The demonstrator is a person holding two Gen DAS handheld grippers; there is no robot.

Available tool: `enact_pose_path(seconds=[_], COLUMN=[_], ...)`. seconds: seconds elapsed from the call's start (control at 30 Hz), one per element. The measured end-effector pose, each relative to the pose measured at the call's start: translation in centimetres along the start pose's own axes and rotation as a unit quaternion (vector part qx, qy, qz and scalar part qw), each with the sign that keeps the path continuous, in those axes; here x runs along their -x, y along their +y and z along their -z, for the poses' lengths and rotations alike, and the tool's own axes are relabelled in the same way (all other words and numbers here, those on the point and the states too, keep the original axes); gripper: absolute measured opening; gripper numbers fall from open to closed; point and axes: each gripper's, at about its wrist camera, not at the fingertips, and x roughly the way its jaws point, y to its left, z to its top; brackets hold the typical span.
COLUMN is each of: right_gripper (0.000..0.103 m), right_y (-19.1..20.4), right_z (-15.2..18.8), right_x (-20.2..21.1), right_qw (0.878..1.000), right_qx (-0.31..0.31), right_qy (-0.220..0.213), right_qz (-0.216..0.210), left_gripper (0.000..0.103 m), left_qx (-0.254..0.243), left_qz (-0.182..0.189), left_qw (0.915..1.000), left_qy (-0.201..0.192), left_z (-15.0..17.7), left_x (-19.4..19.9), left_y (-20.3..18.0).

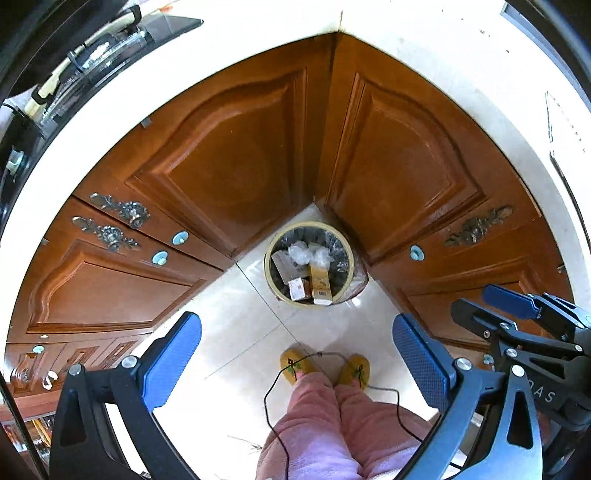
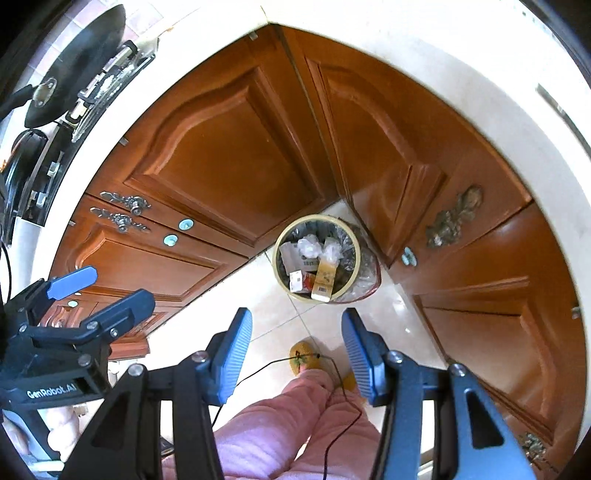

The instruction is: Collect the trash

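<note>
Both tongs, left (image 1: 297, 347) and right (image 2: 296, 343), gape empty above the full bin (image 1: 309, 263) wedged between cabinet doors (image 1: 229, 162).

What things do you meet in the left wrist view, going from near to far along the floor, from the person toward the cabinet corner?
Pink trouser legs → yellow slippers → bare floor tiles → trash bin → wooden cabinet doors → pale countertop.
</note>
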Motion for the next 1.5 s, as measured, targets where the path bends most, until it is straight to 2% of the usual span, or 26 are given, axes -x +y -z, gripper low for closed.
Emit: enact_pose_path(seconds=[0.3,0.43,0.7,0.9,1.03,1.27,1.5], right_gripper=[0.051,0.051,0.051,0.051,0.051,0.057,0.062], right_y=[0.5,1.3,2.9,3.8,4.6,6.1,8.4], right_z=[0.0,0.0,-0.2,-0.2,0.0,2.1,5.5], right_x=[1.4,3.1,8.3,12.6,15.5,19.3,21.3], right_qw=[0.999,0.997,0.988,0.981,0.976,0.966,0.951], right_qx=[0.016,0.031,0.049,0.048,0.042,-0.006,-0.054], right_qy=[-0.029,-0.061,-0.141,-0.184,-0.211,-0.253,-0.289], right_qz=[0.019,0.028,0.036,0.026,0.024,0.056,0.093], left_gripper=[0.102,0.102,0.102,0.102,0.102,0.102,0.102], left_qx=[0.025,0.042,0.064,0.049,0.041,-0.011,-0.062], left_qz=[-0.022,-0.024,-0.032,-0.041,-0.029,-0.011,0.006], left_qw=[0.9991,0.9979,0.9917,0.9870,0.9850,0.9822,0.9752], left_qy=[-0.025,-0.042,-0.107,-0.147,-0.165,-0.187,-0.212], left_z=[0.1,0.3,0.2,0.4,0.5,0.9,2.1], left_x=[1.1,2.0,6.5,10.5,13.1,16.9,19.5], left_y=[-0.7,-0.3,0.1,-0.5,-0.5,-0.8,0.1])
